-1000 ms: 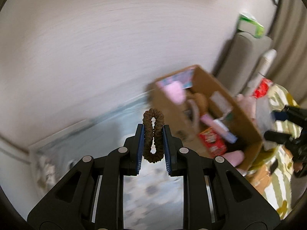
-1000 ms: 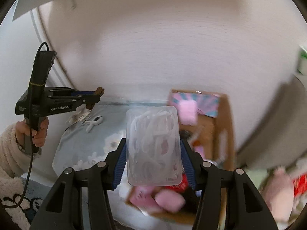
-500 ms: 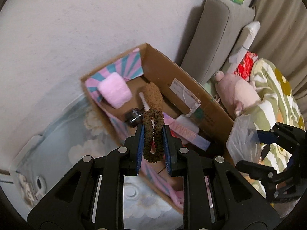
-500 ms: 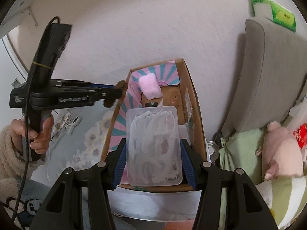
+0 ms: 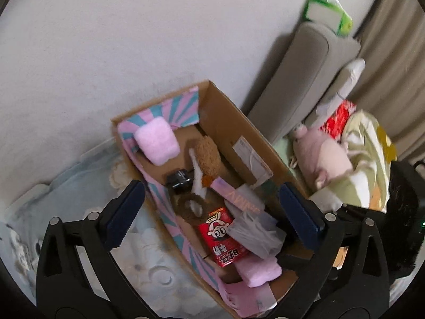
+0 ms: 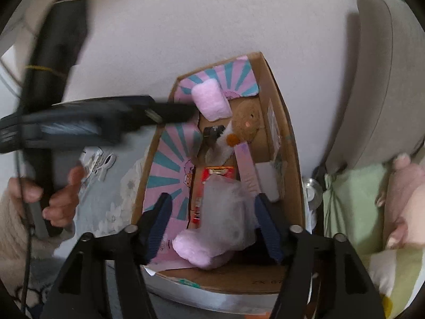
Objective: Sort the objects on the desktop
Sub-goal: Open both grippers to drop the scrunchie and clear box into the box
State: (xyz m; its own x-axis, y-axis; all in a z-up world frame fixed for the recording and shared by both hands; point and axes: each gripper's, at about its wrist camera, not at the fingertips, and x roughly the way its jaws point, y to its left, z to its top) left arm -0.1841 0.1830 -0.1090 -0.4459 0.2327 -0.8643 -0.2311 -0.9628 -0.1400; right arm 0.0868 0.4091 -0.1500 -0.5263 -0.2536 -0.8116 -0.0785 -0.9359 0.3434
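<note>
A: Clips and small bits lie on the flowered cloth [image 6: 106, 202] left of the cardboard box [image 6: 276, 101], near the person's hand [image 6: 53, 194]. Those look unsorted to me.

B: And the left tool [image 5: 212, 212]?

A: Its jaws are opening, spread wide above the box with nothing between them. The brown hair tie [image 5: 190, 207] lies flat inside, on the box floor just beside the red snack packet [image 5: 223, 236].

B: What else is in the box?

A: A pink sponge [image 5: 156, 143] at the far end, a plush toy [image 5: 208, 156] mid-box, a black item I can't identify, another pink sponge at the near end.

B: The right tool [image 6: 212, 220]?

A: Also opening. The clear plastic tub [image 6: 225, 212] sits blurred between its jaws, over the near end of the box; the pads seem clear of it.

B: So, progress?

A: Well along, I'd judge: two more things going in, a few left outside.
</note>
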